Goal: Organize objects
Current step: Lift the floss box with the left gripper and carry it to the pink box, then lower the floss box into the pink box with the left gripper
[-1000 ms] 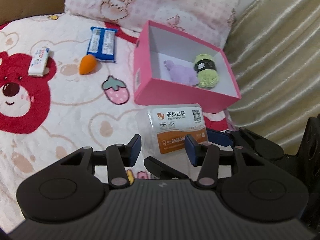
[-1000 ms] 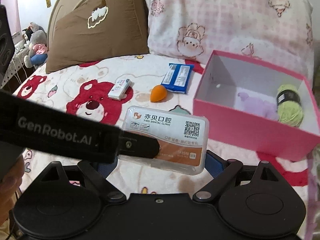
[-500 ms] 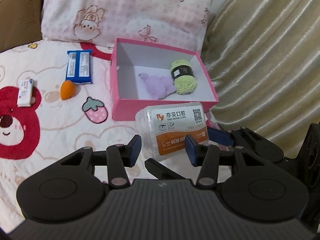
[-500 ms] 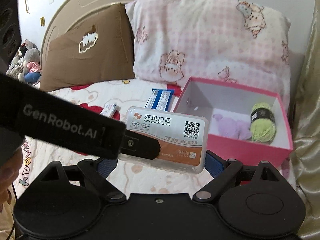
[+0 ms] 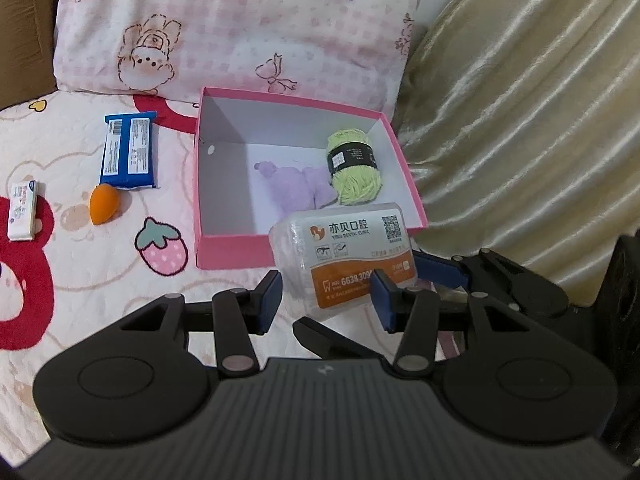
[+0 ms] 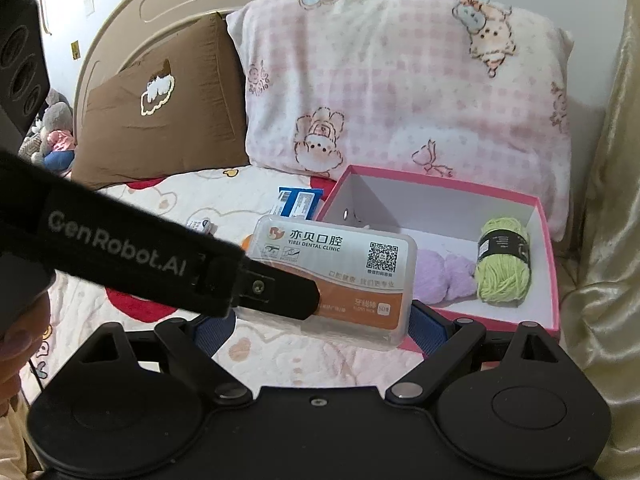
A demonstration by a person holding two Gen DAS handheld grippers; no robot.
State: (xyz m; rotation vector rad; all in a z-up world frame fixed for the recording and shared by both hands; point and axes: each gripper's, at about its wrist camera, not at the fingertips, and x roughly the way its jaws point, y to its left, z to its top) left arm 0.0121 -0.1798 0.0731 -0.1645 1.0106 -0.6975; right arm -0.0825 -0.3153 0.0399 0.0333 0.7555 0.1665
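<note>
Left wrist view, far left on the bedspread (image 5: 72, 280): small white box (image 5: 23, 210), then orange sponge egg (image 5: 103, 203) just below blue wrapped packet (image 5: 129, 151). Centre: open pink box (image 5: 224, 258) on the bed, holding purple plush (image 5: 298, 188) and green yarn ball (image 5: 354, 166), the 2 touching. Just in front of the box's near right corner, raised off the bed: clear dental floss case (image 5: 344, 258) with orange label, tilted. Lower centre: left gripper (image 5: 326, 296), jaws spread with a gap, nothing between the pads; the case sits beyond and slightly right of them, not pinched here. Lower right: right gripper (image 5: 440, 274) with 1 blue pad against the case's right end. Far right: gold curtain (image 5: 520, 120). Top: pink checked pillow (image 5: 240, 24).

Right wrist view, left edge: fingertips of a hand (image 6: 20, 344) and the left gripper's black arm crossing diagonally over the case's left part. Upper left: brown pillow (image 6: 160, 108). Centre: dental floss case (image 6: 360, 264) pinched by its 2 short ends in the right gripper (image 6: 320, 328), jaws closed on it, held in the air before the pink box (image 6: 544, 280). Right inside the box: purple plush (image 6: 444, 276), green yarn ball (image 6: 504, 268).
</note>
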